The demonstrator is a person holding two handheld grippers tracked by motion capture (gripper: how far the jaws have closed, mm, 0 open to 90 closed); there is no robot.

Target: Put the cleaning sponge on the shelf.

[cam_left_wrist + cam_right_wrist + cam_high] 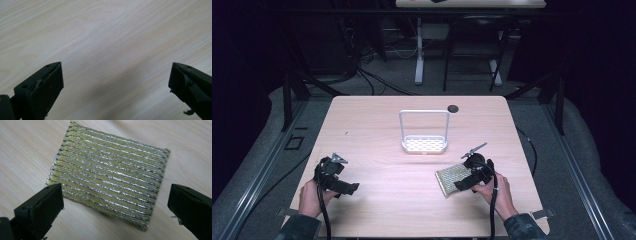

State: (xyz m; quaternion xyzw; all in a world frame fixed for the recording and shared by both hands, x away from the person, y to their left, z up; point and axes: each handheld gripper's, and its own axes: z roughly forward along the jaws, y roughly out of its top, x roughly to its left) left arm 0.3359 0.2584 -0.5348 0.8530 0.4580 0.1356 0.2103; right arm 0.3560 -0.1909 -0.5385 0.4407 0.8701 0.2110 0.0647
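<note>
A yellow-green scouring sponge (451, 178) with silver threads lies flat on the table's right front part. My right gripper (466, 182) hovers over its near edge, jaws open and spread wider than the sponge (107, 177), nothing held. My left gripper (343, 187) sits at the table's left front, held in a hand, jaws open over bare wood (112, 50). A white sponge holder (424, 144) with a perforated tray and a tall loop handle stands at the middle of the table.
A small dark round disc (453, 108) lies near the table's far edge. The light wooden table (377, 125) has dark floor, cables and frame legs around it. Another table's legs (419, 50) stand behind.
</note>
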